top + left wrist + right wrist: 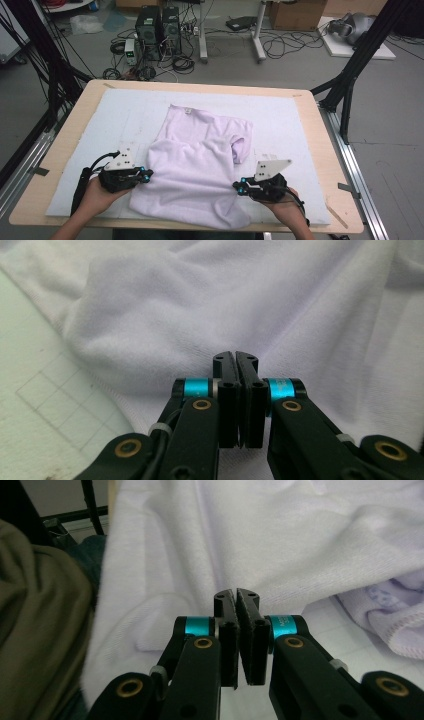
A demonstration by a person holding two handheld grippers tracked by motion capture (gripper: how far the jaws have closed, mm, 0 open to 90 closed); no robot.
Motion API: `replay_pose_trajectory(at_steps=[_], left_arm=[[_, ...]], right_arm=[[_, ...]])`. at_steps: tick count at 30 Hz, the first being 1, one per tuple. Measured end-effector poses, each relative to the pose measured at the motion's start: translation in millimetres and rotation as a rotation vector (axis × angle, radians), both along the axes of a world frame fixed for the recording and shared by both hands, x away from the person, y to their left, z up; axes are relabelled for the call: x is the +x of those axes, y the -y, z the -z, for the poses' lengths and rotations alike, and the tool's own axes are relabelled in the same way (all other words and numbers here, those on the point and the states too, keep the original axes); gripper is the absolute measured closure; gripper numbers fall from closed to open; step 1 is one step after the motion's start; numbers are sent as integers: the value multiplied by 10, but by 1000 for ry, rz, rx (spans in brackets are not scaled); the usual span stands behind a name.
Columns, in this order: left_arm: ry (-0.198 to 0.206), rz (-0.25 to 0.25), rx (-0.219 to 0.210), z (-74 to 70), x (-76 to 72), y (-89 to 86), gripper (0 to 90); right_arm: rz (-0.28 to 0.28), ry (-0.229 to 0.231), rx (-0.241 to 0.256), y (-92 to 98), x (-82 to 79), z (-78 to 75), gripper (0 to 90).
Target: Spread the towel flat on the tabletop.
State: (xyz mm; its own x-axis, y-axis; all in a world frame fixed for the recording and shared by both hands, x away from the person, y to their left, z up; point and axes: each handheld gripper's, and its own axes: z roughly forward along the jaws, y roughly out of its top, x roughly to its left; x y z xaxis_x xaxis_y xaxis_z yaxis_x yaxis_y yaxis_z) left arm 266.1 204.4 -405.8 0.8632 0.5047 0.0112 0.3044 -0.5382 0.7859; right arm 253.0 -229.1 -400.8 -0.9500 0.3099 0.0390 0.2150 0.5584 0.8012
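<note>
High view
Room: grey floor behind the table (70, 135), with computer towers (157, 27), loose cables and a cardboard box (296, 14) whose contents cannot be made out.
Surface: wooden table covered by a pale mat (295, 130) that stops short of the table's edges.
Shirt: a pale lilac shirt (197, 165) lies rumpled on the mat, running from mid-mat to the near edge, one sleeve folded over on its right side.
Left tongs: left gripper (146, 175) at the shirt's left edge, near the table's near-left corner, tips touching the cloth.
Right tongs: right gripper (239, 186) at the shirt's right edge, towards the near-right corner, tips against the cloth.
Hands: left hand (97, 196) and right hand (285, 207) come in from the near edge.

Left gripper view
Ground: gridded mat (45, 405) at left, shirt (250, 305) across the rest.
Tongs: left gripper (235, 356), jaws pressed together, tips against a fold of the shirt; whether any cloth is pinched between them cannot be told.

Right gripper view
Ground: shirt (280, 535) ahead, hemmed edge at right, an olive garment (40, 615) of the person at left.
Tongs: right gripper (235, 594), jaws closed tip to tip, a thin gap lower down; tips lie against the shirt's edge, grip on cloth unclear.
</note>
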Motion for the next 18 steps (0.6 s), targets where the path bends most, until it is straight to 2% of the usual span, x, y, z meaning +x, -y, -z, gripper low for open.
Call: replay_pose_trajectory(at_steps=[2, 3, 4, 7, 8, 10, 12, 13, 14, 16, 17, 18], left_arm=[[0, 14, 5, 2, -18, 29, 859], [2, 13, 7, 10, -18, 38, 801], [3, 4, 11, 22, -8, 42, 706], [-17, -14, 24, 74, 60, 21, 541], [-22, -23, 28, 101, 78, 22, 522], [-31, -28, 52, 168, 127, 36, 508], [-53, -23, 85, 267, 175, 81, 524], [-70, -7, 100, 322, 192, 108, 584], [-45, -6, 78, 337, 180, 111, 647], [-57, 9, 84, 324, 192, 142, 825], [-50, 12, 95, 315, 192, 168, 870], [-47, 9, 101, 300, 200, 185, 876]], right_arm=[[-26, -12, -3, 22, -69, -31, 868], [-30, -7, -12, 28, -90, -47, 850], [-23, 5, -9, 43, -93, -65, 812], [24, 9, 33, 79, 22, -69, 660], [36, 8, 33, 63, 71, -42, 592], [50, 1, 12, -23, 177, 55, 534], [48, -8, -18, -155, 275, 187, 489], [42, -20, -32, -221, 320, 258, 489], [38, -34, -60, -285, 361, 323, 501], [14, -71, -103, -379, 422, 419, 656], [-2, -77, -98, -397, 433, 427, 742], [-18, -87, -96, -401, 448, 409, 813]])
